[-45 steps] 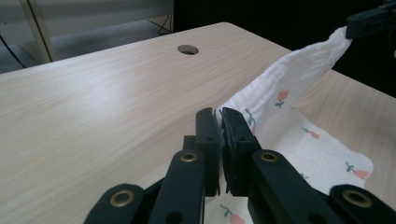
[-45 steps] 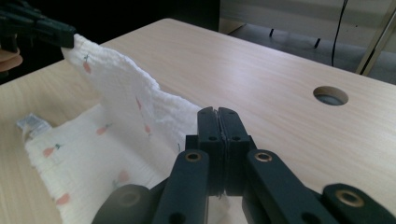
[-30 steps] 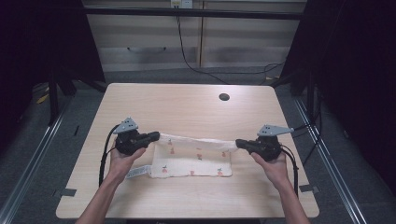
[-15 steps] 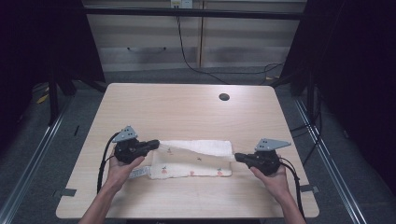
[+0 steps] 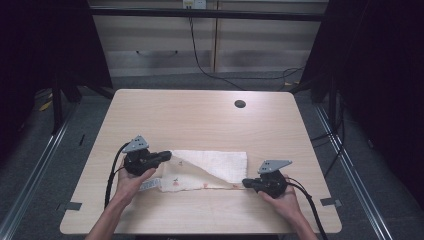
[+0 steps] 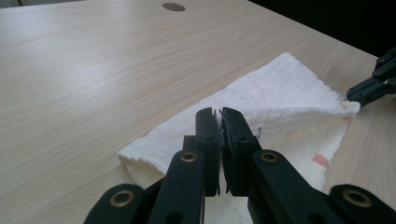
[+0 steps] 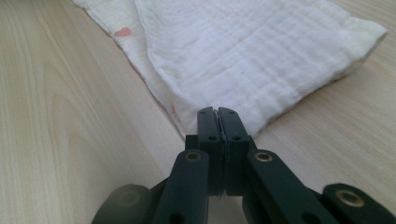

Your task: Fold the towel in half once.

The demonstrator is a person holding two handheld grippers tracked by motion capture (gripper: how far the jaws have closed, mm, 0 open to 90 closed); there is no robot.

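Note:
A white cloth (image 5: 212,169) with small pink prints lies on the wooden table (image 5: 200,120), partly doubled over itself. My left gripper (image 5: 168,155) is shut on the cloth's left edge; in the left gripper view the jaws (image 6: 218,115) pinch a fold of the cloth (image 6: 280,93) just above the table. My right gripper (image 5: 244,184) is shut on the cloth's near right corner, low over the table. In the right gripper view its jaws (image 7: 218,113) are closed on the edge of the quilted cloth (image 7: 252,51). The right gripper (image 6: 373,86) also appears at the far right of the left gripper view.
A round cable hole (image 5: 240,104) sits in the table's far right part. Bare wood lies beyond the cloth and along the front edge. Dark floor, rails and cables surround the table.
The right gripper has come down and toward the person with its corner, laying the cloth's top layer slantwise over the lower one. The left gripper has barely moved.

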